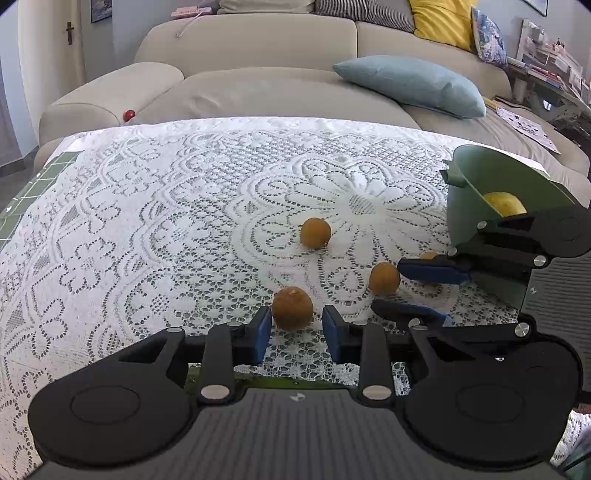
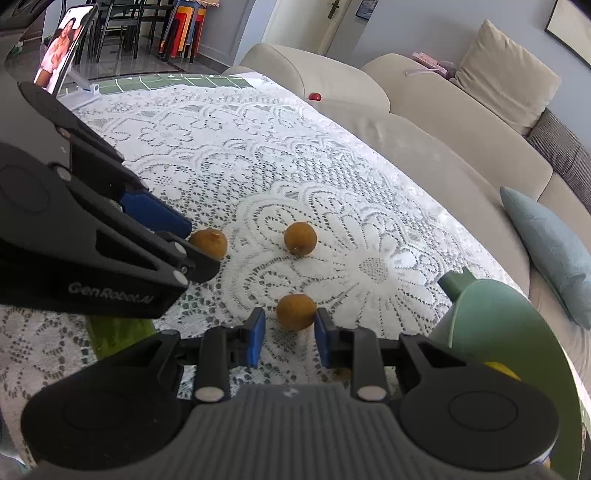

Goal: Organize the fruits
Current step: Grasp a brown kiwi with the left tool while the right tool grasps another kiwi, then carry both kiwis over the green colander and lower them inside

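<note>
The left gripper point(image 1: 297, 332) has its fingers narrow around 1 brown fruit point(image 1: 292, 307), touching on one side only; the right gripper point(image 2: 290, 334) likewise brackets another fruit point(image 2: 296, 311); a third fruit point(image 2: 300, 238) lies apart on the lace-covered surface point(image 1: 166, 221); the green bowl point(image 1: 476, 192) holds a yellow fruit point(image 1: 504, 204).

A white lace cloth point(image 1: 166, 206) covers the tabletop, with a green gridded mat point(image 1: 44, 173) showing at its edge. Behind runs a beige sofa point(image 1: 243, 48) carrying a pale blue cushion point(image 1: 410, 83), a yellow cushion point(image 1: 443, 22) and a cream one point(image 2: 506, 77) (a small red ball point(image 1: 129, 115) sits in a sofa crease). The walls are light grey-blue. Dark chairs point(image 2: 114, 26) stand further off, and daylight fills the room.
</note>
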Motion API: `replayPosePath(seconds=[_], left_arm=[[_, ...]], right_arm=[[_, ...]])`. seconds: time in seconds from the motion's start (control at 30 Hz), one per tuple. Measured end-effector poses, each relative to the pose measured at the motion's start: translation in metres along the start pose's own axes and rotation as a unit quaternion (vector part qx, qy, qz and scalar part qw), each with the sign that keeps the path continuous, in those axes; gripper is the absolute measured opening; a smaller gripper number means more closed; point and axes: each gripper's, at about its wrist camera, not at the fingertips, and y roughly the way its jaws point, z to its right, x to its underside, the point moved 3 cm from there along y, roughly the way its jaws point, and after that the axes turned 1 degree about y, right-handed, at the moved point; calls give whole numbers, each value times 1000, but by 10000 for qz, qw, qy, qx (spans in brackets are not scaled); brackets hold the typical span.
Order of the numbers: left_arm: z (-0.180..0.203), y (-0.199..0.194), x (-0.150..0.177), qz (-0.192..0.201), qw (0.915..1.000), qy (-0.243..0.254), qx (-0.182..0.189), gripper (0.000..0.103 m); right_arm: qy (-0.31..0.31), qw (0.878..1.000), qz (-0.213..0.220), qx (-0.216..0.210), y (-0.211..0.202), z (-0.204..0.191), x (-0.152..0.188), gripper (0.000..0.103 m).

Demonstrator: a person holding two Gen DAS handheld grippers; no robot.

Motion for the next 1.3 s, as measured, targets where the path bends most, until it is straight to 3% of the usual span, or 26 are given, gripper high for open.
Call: replayPosePath(seconds=[0.73, 1.3], left_arm=[[-4, 10, -6, -129, 9990, -430, -43, 29], [5, -39, -21, 739, 9929, -890, -279, 29]], right_arm=[[-10, 9999, 117, 90, 5, 3, -5, 19], [455, 9941, 980, -7, -61, 16, -14, 19]])
